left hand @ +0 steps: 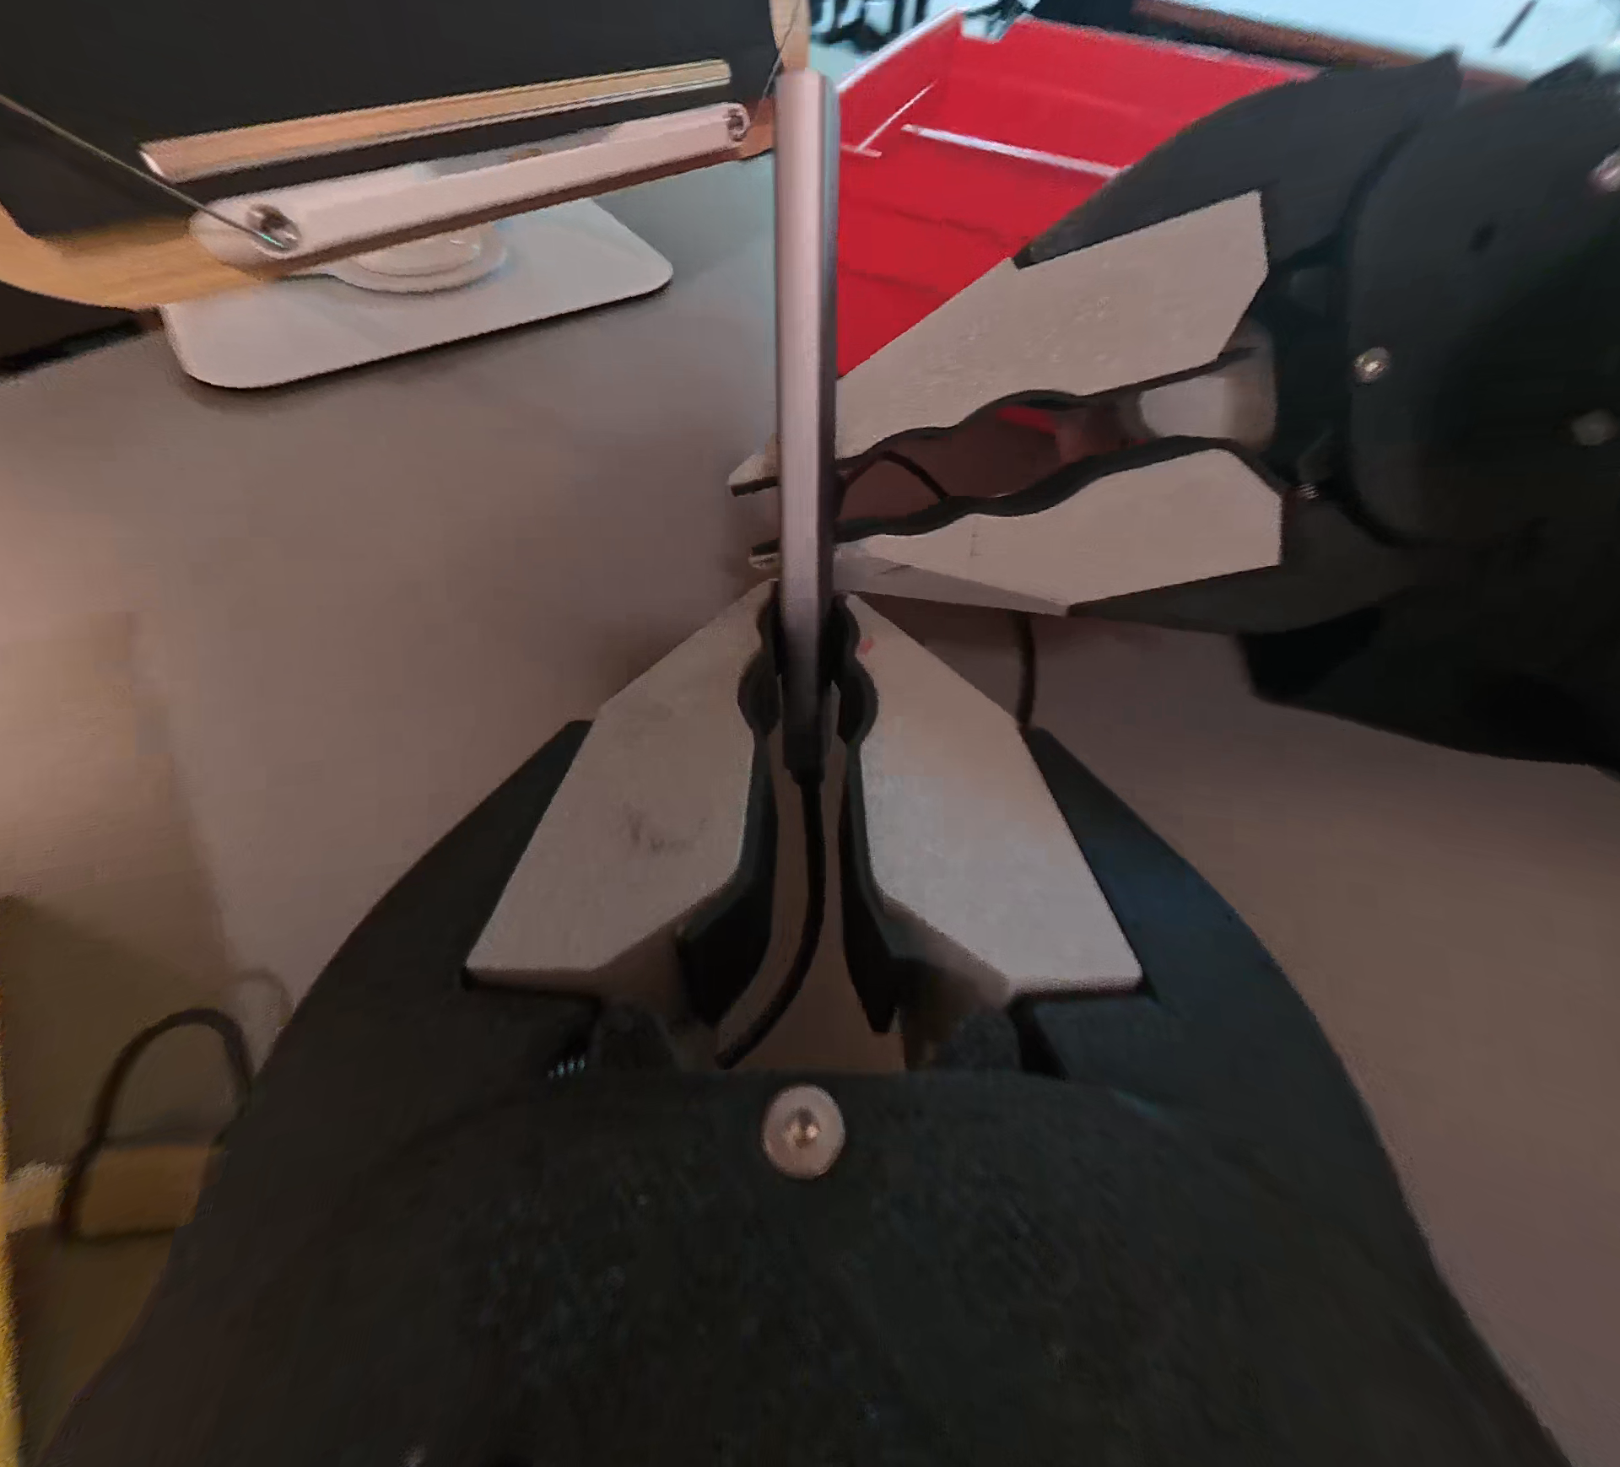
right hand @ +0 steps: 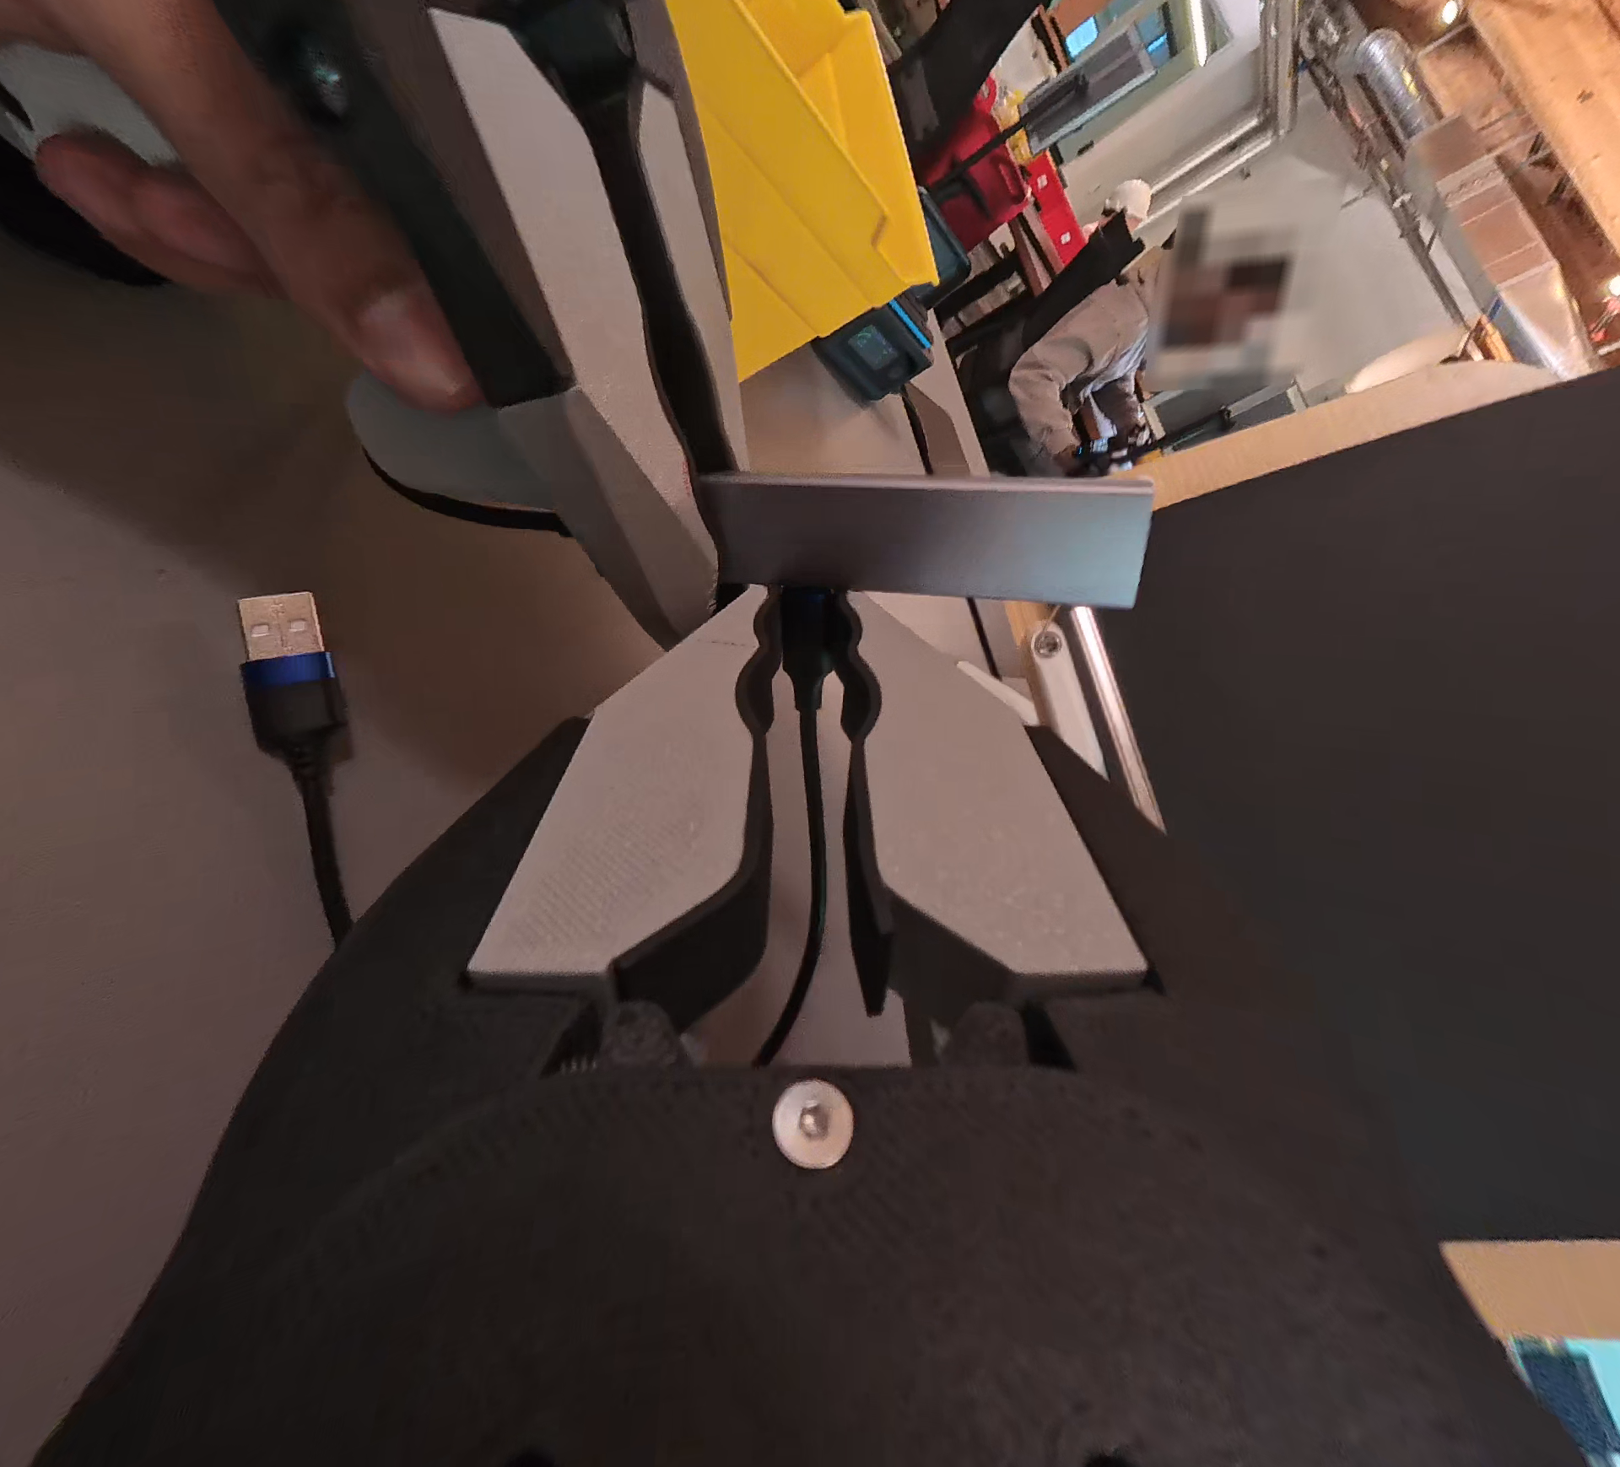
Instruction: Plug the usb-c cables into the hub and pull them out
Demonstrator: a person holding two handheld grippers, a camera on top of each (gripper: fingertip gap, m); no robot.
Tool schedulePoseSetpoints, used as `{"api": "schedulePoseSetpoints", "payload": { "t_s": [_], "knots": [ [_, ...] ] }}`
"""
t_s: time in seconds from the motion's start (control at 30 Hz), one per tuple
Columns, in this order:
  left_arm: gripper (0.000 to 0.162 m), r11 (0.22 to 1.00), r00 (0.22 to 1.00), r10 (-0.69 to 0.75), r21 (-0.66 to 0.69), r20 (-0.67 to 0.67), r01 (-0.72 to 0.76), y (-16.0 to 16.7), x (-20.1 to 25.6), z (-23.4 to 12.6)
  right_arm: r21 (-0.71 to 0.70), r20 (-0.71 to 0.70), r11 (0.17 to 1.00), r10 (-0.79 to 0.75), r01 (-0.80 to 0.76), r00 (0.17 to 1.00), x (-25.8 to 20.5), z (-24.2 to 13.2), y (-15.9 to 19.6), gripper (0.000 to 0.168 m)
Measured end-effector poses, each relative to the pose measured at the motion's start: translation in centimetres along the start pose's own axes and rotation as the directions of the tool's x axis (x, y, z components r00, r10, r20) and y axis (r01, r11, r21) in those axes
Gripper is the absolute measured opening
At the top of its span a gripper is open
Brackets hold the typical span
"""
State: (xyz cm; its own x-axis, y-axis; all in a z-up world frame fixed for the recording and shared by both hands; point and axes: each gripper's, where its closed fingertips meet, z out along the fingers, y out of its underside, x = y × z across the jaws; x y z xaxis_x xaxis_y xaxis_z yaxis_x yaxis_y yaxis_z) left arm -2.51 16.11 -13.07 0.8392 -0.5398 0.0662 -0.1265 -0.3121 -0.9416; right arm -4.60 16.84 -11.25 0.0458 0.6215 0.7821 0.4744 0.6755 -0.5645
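Above the grey tabletop [left hand: 368, 548], lifted clear of it: slim brushed-metal hub [left hand: 802, 338], flat and square-edged, clamped by its near end in the left gripper [left hand: 805, 636]. At the hub's long edge, the right gripper [right hand: 808, 627] pinched shut on a black braided cable [right hand: 811, 794] whose plug meets the hub. Close behind, a red bin [left hand: 1008, 136] and a monitor stand [left hand: 421, 303]; open table leftward. Loose blue-collared USB plug [right hand: 285, 662] lying well aside.
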Motion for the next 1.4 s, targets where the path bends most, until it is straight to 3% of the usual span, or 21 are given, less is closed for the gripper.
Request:
{"api": "schedulePoseSetpoints", "payload": {
  "t_s": [0.27, 0.57, 0.77, 0.93, 1.1, 1.27, 1.4],
  "knots": [
    [0.008, 0.974, 0.944, 0.211, -0.135, 0.254, -0.182, 0.8, -2.2, 0.2, -0.165, -0.012, 0.984, 0.059, -0.06, 0.998, -0.3, 1.4, 1.3, 0.008],
    [0.006, 0.959, 0.92, 0.242, -0.223, 0.309, -0.178, 2.0, -3.4, 0.8, -0.319, 0.031, 0.93, 0.206, -0.186, 0.978, -1.4, 2.4, 2.9, 0.008],
    [0.007, 0.964, 0.921, 0.228, -0.207, 0.317, -0.167, 1.8, -3.4, 0.9, -0.326, 0.04, 0.91, 0.283, -0.256, 0.958, -1.4, 2.4, 3.1, 0.008],
    [0.007, 0.997, 0.988, -0.027, -0.071, 0.152, 0.038, 0.8, -2.3, 1.0, -0.128, 0.012, 0.952, 0.283, -0.279, 0.959, -0.3, 1.9, 2.1, 0.009],
    [0.007, 0.997, 0.995, -0.065, -0.024, 0.078, 0.067, 0.2, -1.5, 0.8, -0.061, 0.012, 0.972, 0.227, -0.226, 0.974, 0.2, 1.2, 1.4, 0.01],
    [0.007, 0.962, 0.952, -0.267, 0.008, -0.15, 0.272, -0.2, -0.1, -0.1, 0.04, 0.031, 0.981, 0.191, -0.192, 0.981, 0.3, 0.7, 0.0, 0.011],
    [0.011, 0.947, 0.937, -0.299, 0.067, -0.181, 0.315, -1.0, -0.5, -0.9, 0.013, 0.054, 0.974, 0.226, -0.227, 0.973, 0.3, 0.6, 0.8, 0.008]
  ]
}}
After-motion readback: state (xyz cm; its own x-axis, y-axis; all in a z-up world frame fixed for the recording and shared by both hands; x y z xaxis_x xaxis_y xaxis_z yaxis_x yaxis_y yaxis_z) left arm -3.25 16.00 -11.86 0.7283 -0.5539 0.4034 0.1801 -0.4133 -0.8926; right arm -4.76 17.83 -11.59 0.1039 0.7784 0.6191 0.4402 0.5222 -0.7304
